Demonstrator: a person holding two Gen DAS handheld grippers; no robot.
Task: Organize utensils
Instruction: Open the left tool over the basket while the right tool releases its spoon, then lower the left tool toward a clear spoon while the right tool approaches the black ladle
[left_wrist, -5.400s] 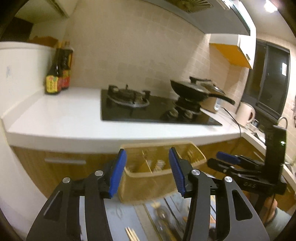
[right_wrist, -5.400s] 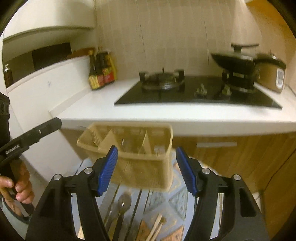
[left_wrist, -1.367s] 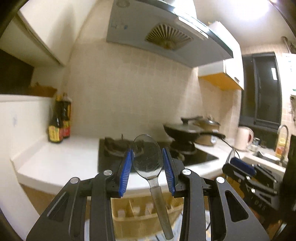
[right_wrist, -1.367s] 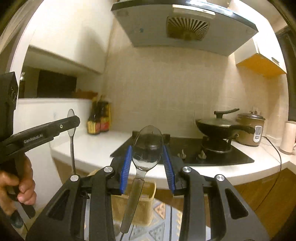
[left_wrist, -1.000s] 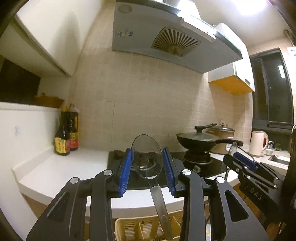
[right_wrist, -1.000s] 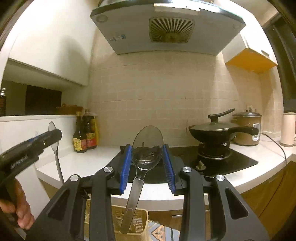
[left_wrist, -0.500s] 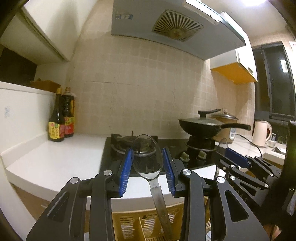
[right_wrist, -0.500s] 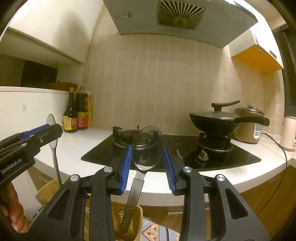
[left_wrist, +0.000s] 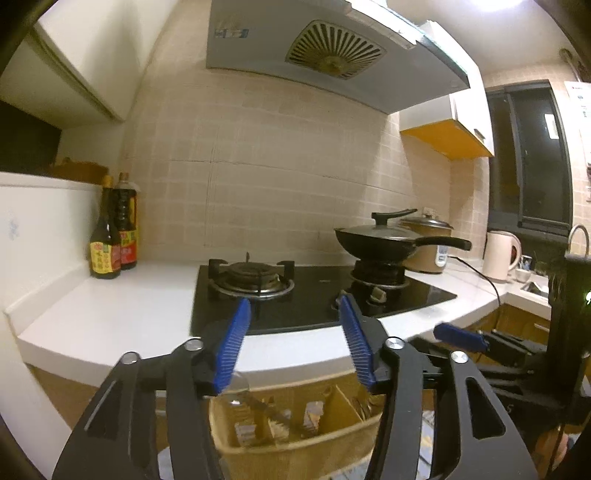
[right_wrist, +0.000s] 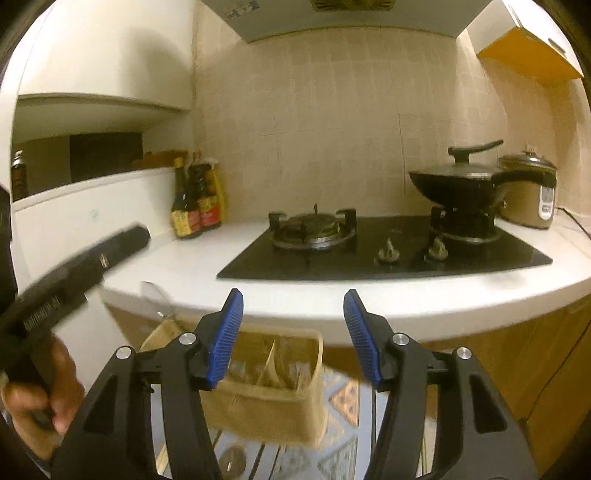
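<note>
Left gripper and right gripper, jaws opening with nothing between them, hang over the divided basket where a blurred spoon lies: release step, likely; next calls for fetching another utensil.

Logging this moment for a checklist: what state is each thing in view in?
left gripper: jaws opening, nothing between them
right gripper: jaws opening, nothing between them
spoon: lying tilted in the basket
basket: upright, holding utensils
wok: lidded, on the burner
</note>
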